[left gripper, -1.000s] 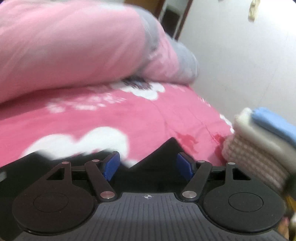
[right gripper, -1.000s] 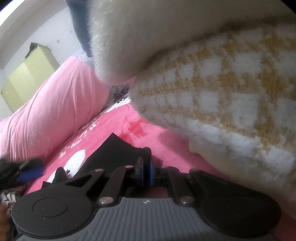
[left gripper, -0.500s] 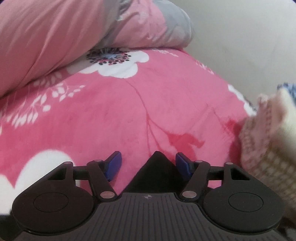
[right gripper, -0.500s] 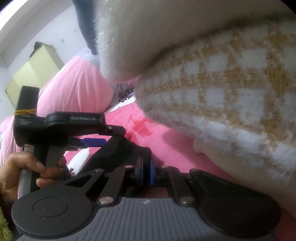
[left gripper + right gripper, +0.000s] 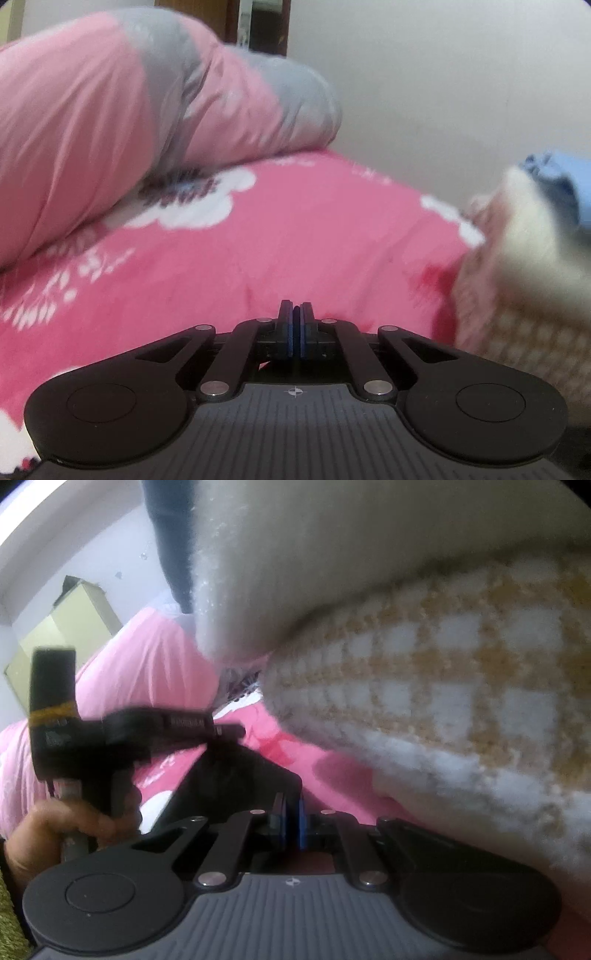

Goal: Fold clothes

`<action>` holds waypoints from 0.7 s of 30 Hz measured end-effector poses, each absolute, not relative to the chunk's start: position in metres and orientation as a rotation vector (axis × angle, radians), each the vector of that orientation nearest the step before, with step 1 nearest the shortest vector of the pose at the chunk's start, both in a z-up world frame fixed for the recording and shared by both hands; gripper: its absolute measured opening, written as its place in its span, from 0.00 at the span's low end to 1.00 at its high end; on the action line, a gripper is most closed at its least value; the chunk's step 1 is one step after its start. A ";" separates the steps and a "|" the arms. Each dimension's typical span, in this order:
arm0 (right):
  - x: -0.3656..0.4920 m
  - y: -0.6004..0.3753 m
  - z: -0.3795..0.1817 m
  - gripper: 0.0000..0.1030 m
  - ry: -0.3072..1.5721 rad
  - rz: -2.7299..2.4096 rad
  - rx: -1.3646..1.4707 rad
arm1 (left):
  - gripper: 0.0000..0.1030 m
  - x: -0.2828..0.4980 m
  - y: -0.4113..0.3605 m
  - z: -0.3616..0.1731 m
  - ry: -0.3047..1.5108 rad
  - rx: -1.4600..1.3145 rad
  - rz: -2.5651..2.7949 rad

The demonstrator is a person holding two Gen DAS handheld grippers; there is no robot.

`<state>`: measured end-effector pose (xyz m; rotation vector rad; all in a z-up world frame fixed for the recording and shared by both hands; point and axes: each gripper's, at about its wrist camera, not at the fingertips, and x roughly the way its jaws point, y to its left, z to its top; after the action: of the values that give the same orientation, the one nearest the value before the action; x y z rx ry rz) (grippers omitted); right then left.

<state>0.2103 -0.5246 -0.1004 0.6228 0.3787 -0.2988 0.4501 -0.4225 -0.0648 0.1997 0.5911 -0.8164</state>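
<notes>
Two grippers and one black garment point(image 5: 236, 775) are present, with a stack of three folded items beside them: a checked yellow-and-white knit point(image 5: 443, 686), a cream fleece point(image 5: 332, 554) on it, and a blue piece point(image 5: 569, 184) on top. The black garment lies flat on the pink floral bedspread point(image 5: 295, 236), dark and featureless, one corner pointing away towards the pink quilt point(image 5: 92, 129); its long axis cannot be determined. The left gripper point(image 5: 296, 332) has just been closing, pads now together; whether cloth is pinched cannot be told. The right gripper point(image 5: 291, 823) is nearly closed on the garment's near edge. A hand point(image 5: 51, 830) holds the left tool.
</notes>
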 end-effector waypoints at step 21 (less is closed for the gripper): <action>0.217 -0.517 -0.098 0.22 0.426 -0.362 0.626 | 0.83 0.462 -0.418 -0.058 0.578 0.082 -0.741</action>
<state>0.2166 -0.5167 -0.0984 0.6261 0.4260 -0.3616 0.4619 -0.4184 -0.0578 0.0819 0.5775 -0.7415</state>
